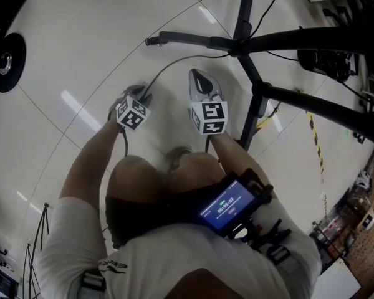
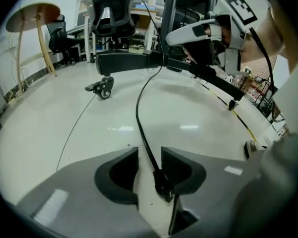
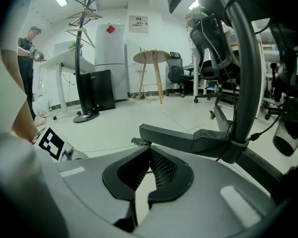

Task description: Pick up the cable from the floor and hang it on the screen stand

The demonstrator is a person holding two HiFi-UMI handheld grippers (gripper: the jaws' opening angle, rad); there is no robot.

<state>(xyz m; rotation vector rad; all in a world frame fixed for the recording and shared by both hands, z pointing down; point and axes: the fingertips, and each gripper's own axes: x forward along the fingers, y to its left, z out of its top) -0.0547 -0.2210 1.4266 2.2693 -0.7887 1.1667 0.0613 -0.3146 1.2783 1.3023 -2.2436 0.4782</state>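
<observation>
The jaws of my left gripper (image 2: 149, 150) sit closest, wide apart and low over the floor (image 2: 64, 128). The cable's plug (image 2: 163, 185) lies in the gap between them. It is deep in the throat and off-centre, close against the inner face of the right-hand jaw, though I cannot tell whether it touches. The pads are not pressing on anything, so I have no hold yet.

From the plug the cable (image 2: 139, 118) runs straight out through the gap, almost along the line the gripper points. It then curves away over the floor toward the base of the screen stand (image 2: 139, 61), passing to the right of a caster (image 2: 105, 88). Its long axis lies lengthwise between the jaws, so I judge that closing would pinch across the cord just ahead of the plug, which is the grip I want. I may first need to nudge the tool a little toward the plug's side to centre it.

From the head view, the left gripper (image 1: 134, 95) is at the cable's near end, and the cable (image 1: 174, 63) arcs from it toward the stand's hub. My right gripper (image 1: 197, 75) is just beside it, farther from the cord. In its own view the right gripper (image 3: 150, 150) is closed tip to tip with nothing between the jaws, and it faces a leg of the stand (image 3: 188, 138). The left hand is clearly the nearer one for the pickup.
</observation>
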